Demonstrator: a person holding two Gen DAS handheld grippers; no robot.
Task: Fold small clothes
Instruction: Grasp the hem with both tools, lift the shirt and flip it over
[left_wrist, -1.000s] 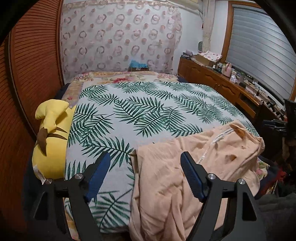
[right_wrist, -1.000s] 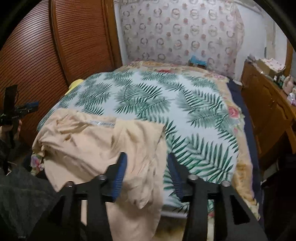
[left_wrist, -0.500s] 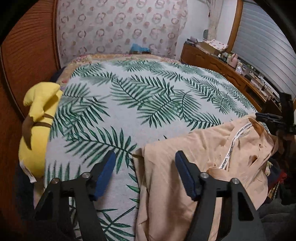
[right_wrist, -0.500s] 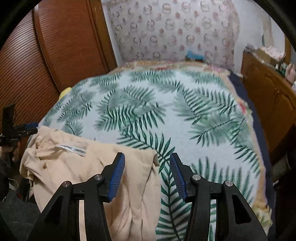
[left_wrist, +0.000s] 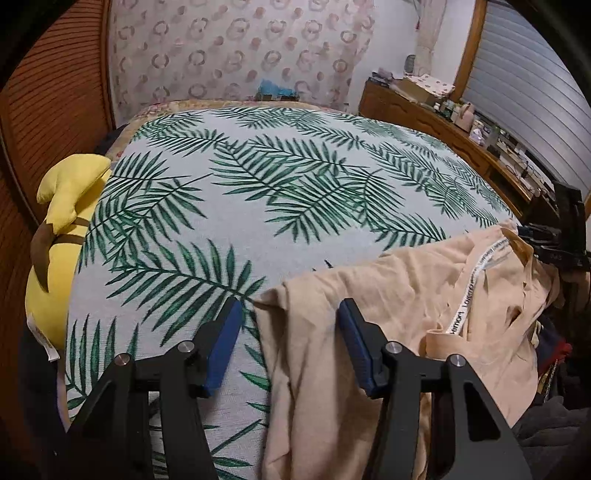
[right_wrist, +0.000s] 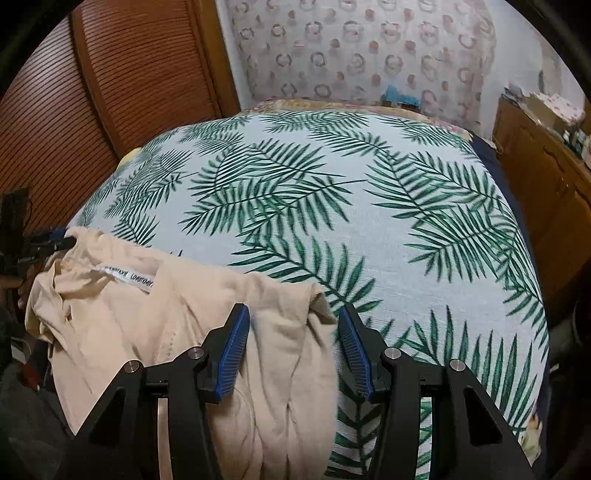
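Note:
A peach-coloured garment (left_wrist: 399, 302) with a white printed band lies crumpled at the near edge of the bed and hangs over it. My left gripper (left_wrist: 290, 325) is open, its jaws standing either side of the garment's left corner. In the right wrist view the same garment (right_wrist: 192, 306) lies at the lower left. My right gripper (right_wrist: 293, 332) is open, its jaws either side of the garment's right corner. Neither gripper holds cloth. Each gripper shows small at the edge of the other's view: the right one (left_wrist: 554, 240), the left one (right_wrist: 33, 243).
The bed carries a white cover with green palm leaves (left_wrist: 295, 192). A yellow plush toy (left_wrist: 62, 236) lies along the bed's left side by a slatted wooden wall (right_wrist: 74, 110). A wooden dresser (left_wrist: 443, 125) with clutter stands to the right.
Both grippers have moved forward and lower toward the garment's near corners. The garment now looks larger and closer, and both stay open.

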